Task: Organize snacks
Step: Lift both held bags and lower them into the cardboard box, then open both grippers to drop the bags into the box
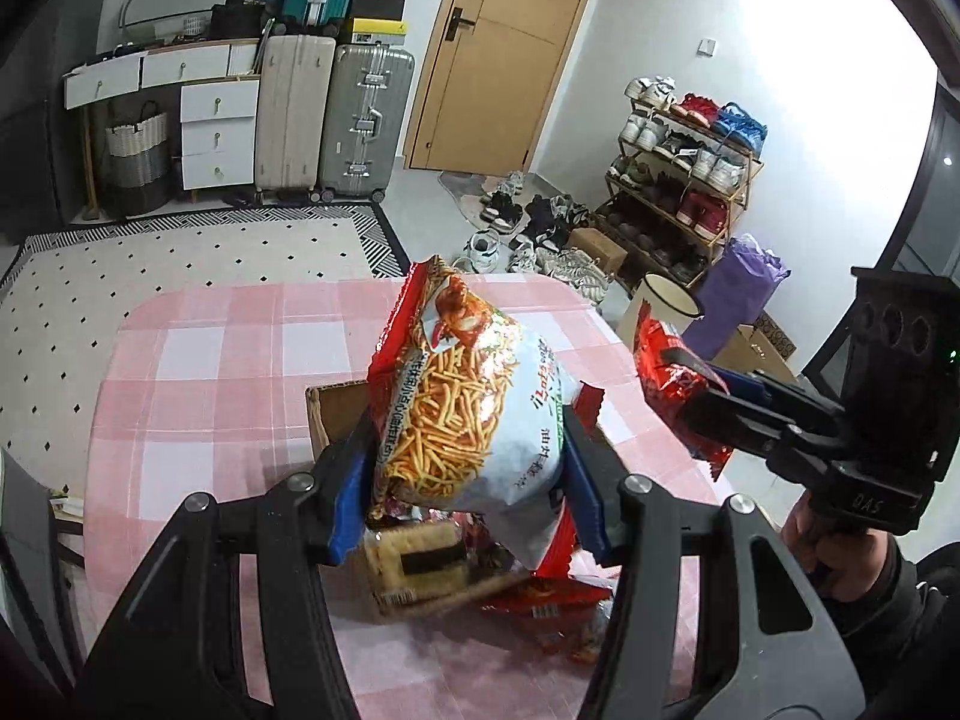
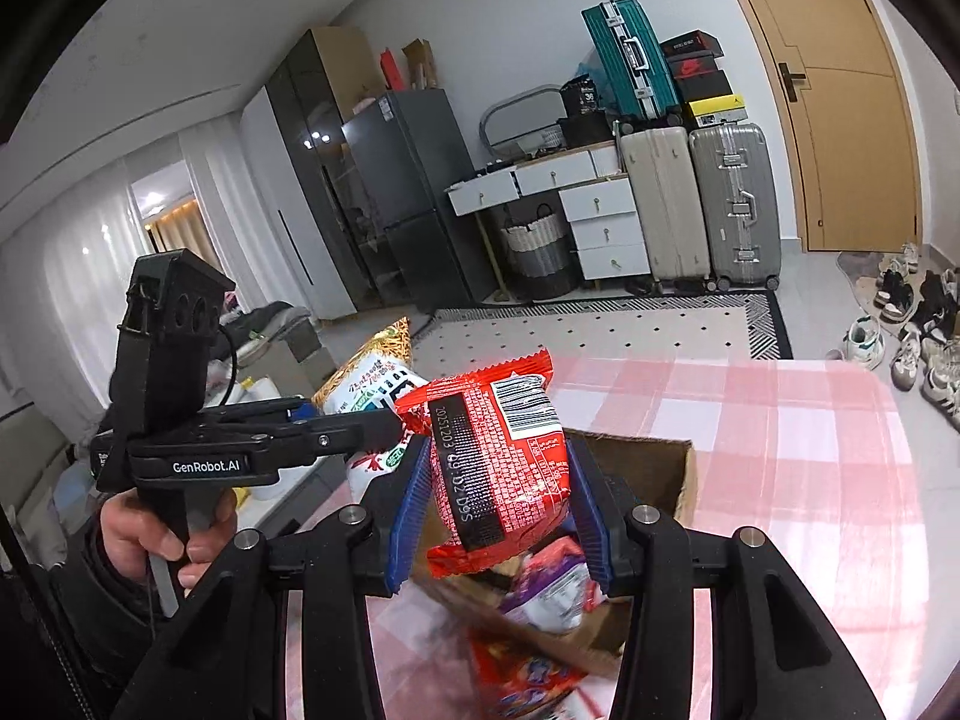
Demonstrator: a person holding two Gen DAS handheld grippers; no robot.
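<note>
Left tool [image 1: 462,468] around upright fries bag [image 1: 474,396].

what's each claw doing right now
left claw: shut on the fries bag
right claw: shut on the red packet

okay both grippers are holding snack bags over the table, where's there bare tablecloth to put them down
Free: the pink checked tablecloth left of the cardboard box, out to the table's far edge, and the stretch right of the box toward the shoe side. Crowded: inside and just in front of the box, where snack packets pile up beneath the left gripper and right gripper.
</note>
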